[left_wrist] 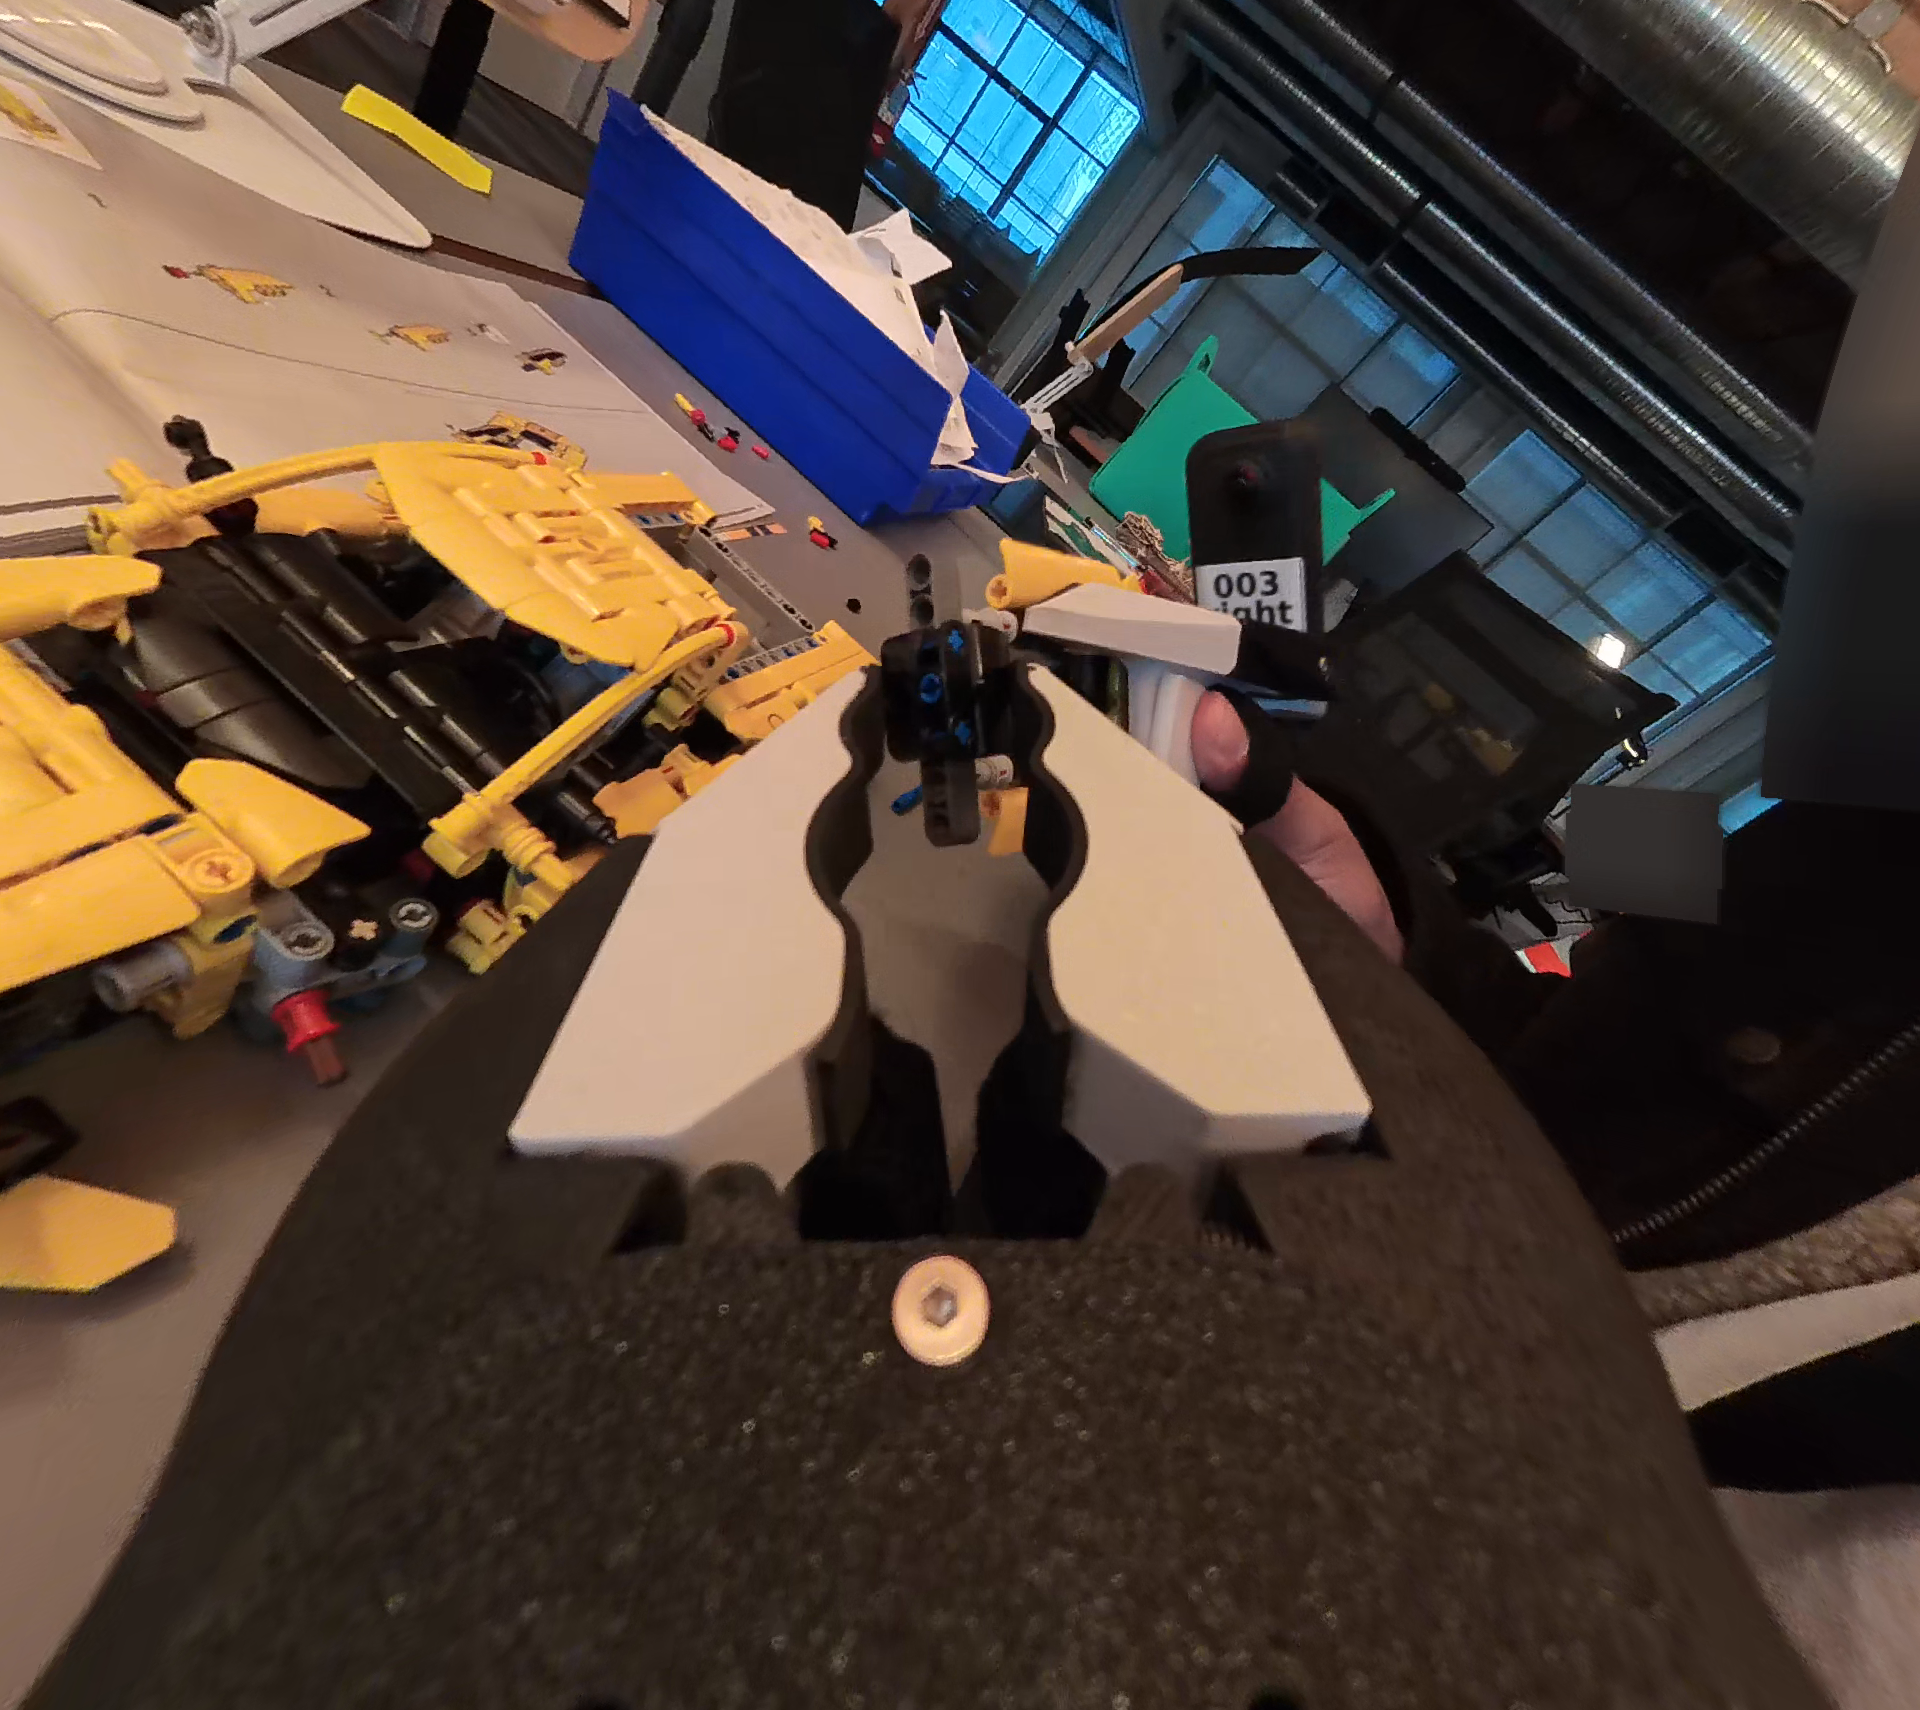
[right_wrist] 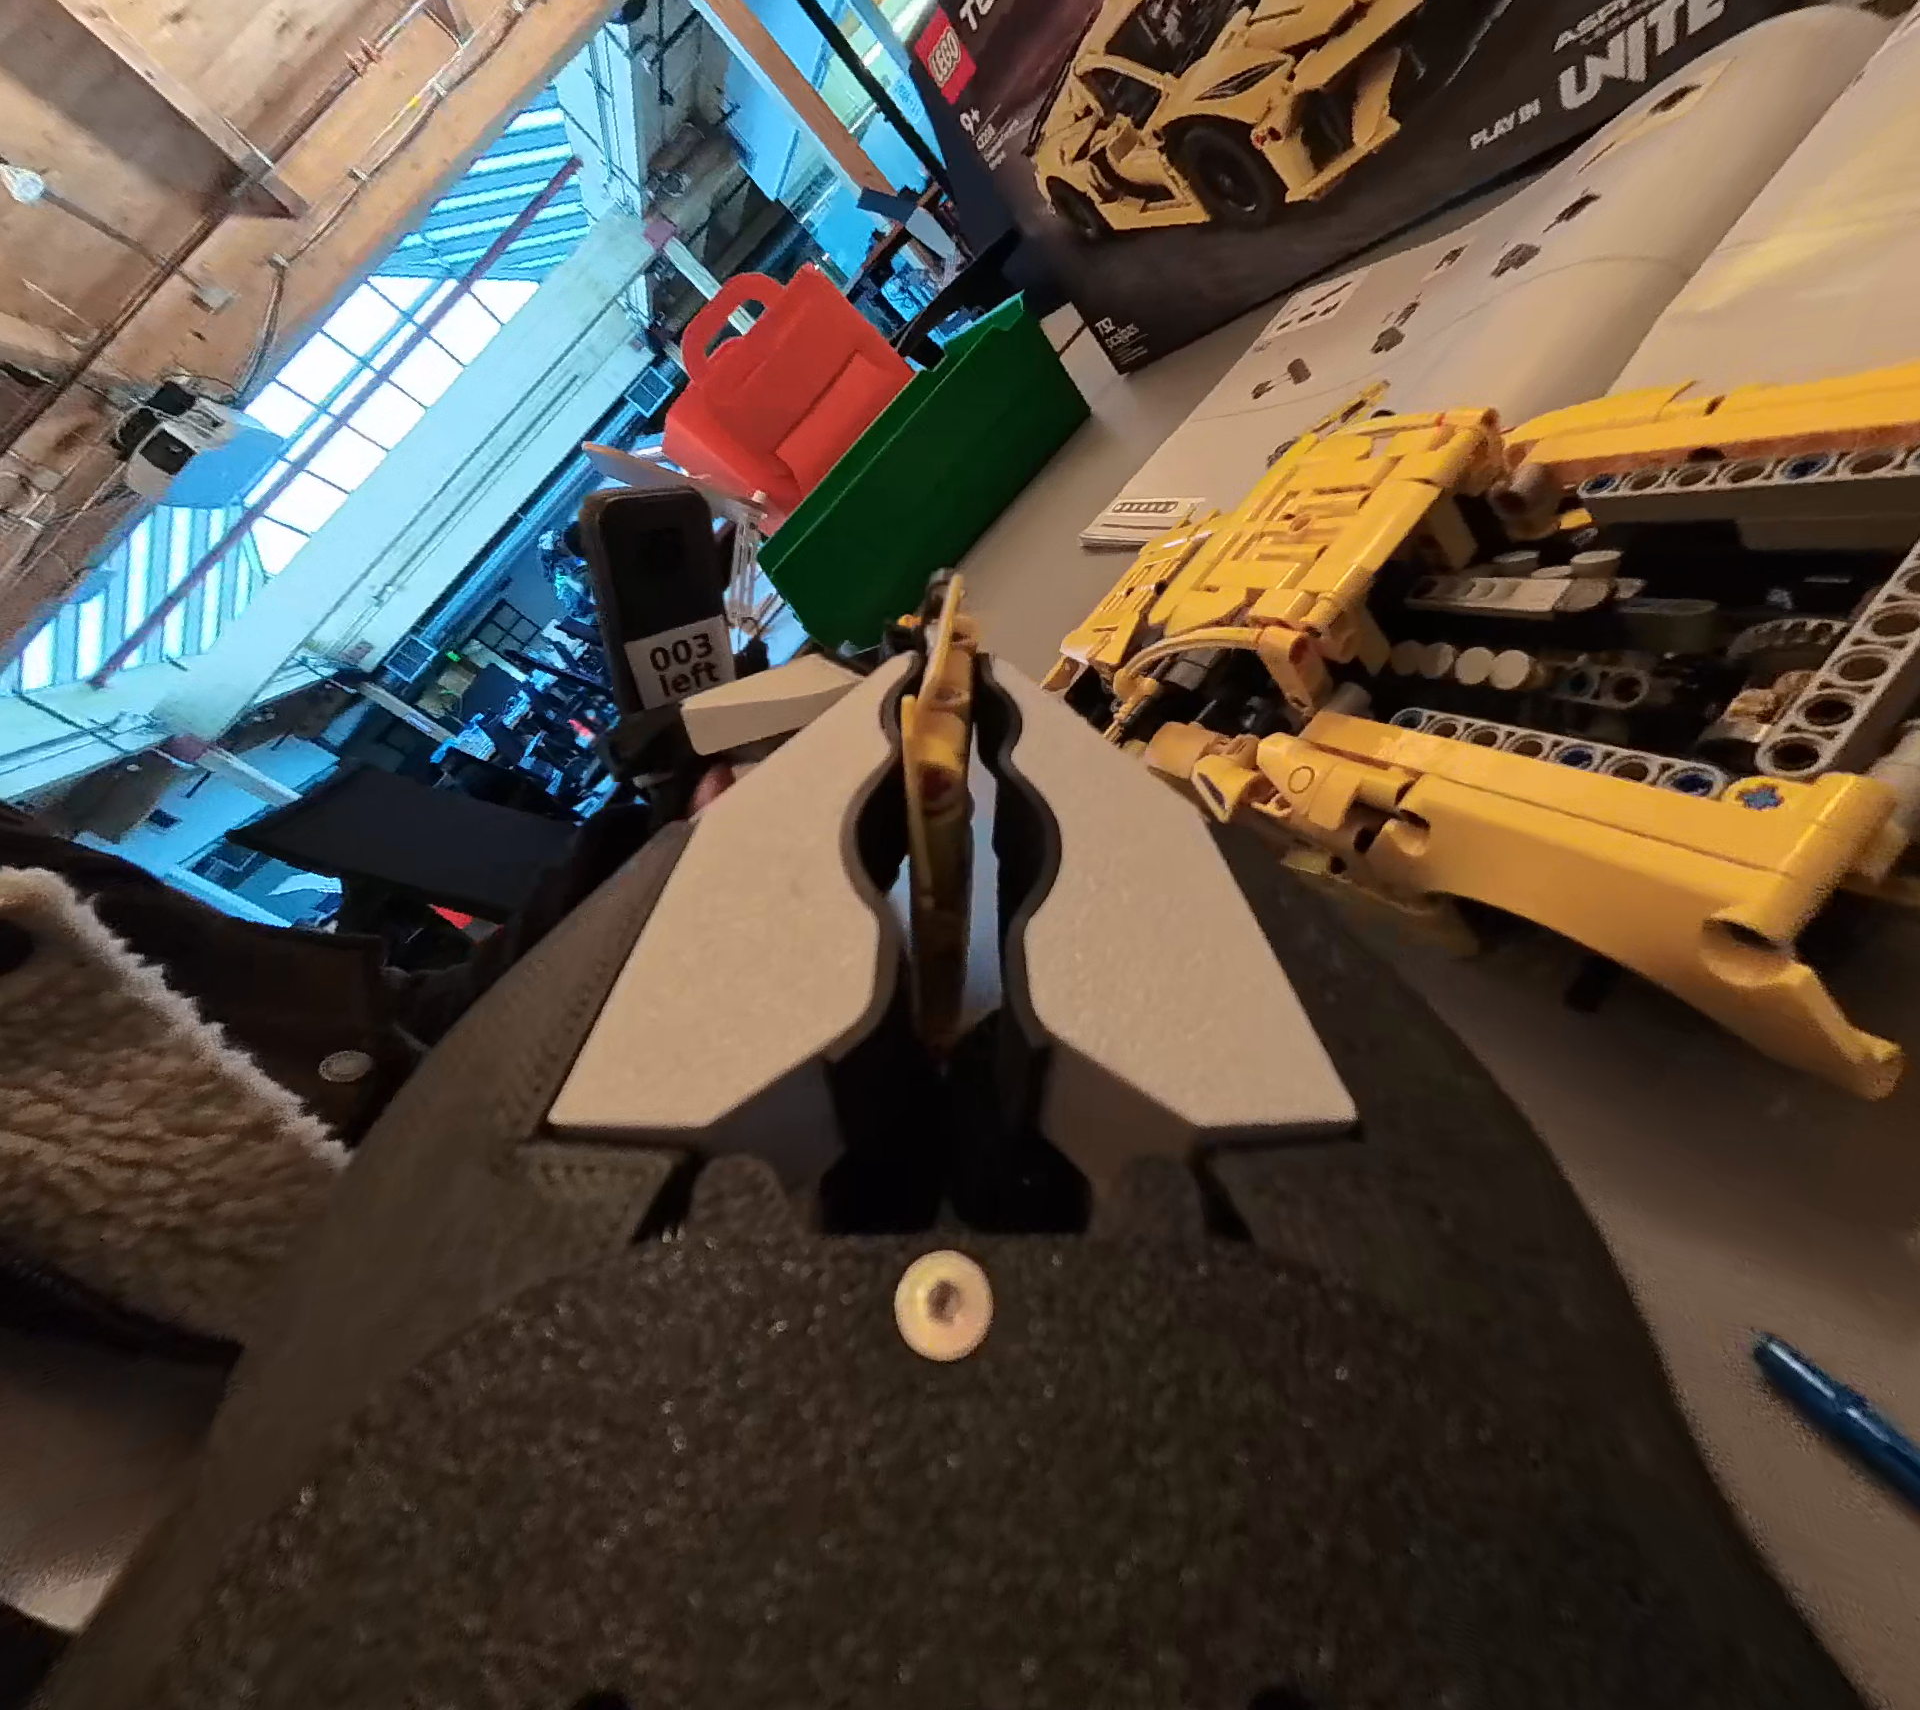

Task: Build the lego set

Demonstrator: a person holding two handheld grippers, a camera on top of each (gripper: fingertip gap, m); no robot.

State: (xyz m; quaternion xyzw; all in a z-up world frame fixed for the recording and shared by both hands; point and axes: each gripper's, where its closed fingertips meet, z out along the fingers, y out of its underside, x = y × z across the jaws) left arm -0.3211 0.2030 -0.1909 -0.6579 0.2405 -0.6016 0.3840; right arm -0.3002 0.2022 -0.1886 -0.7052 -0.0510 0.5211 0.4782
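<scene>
The left tool [left_wrist: 951, 704], with grey fingers and black wavy pads, is seen in the left wrist view pinching a small black lego sub-assembly with blue pins [left_wrist: 943, 725] between its tips, above the grey table [left_wrist: 156, 1348]. In the same view the right tool [left_wrist: 1049, 611] is seen farther off, held by a gloved hand [left_wrist: 1262, 767], its tips at the top of the black sub-assembly, with a yellow curved piece [left_wrist: 1039, 569] beside them.

The right wrist view shows the right tool [right_wrist: 940, 684] closed on a thin yellow lego panel [right_wrist: 935, 787] seen edge-on; the black sub-assembly is hidden behind it. The left tool [right_wrist: 769, 699] appears only as one grey finger to the left of it.

The partly built yellow and black lego car [left_wrist: 343, 684] [right_wrist: 1455, 673] lies on the table beside an open instruction booklet [left_wrist: 312, 351] [right_wrist: 1403, 330]. Only the left wrist view shows the blue plastic bin holding crumpled paper [left_wrist: 769, 330] and the loose red and yellow pins [left_wrist: 717, 429]. Only the right wrist view shows the dark product box picturing a yellow car [right_wrist: 1351, 50], the green bin [right_wrist: 925, 476], the red carrier [right_wrist: 779, 382] and the blue pen [right_wrist: 1839, 1421].
</scene>
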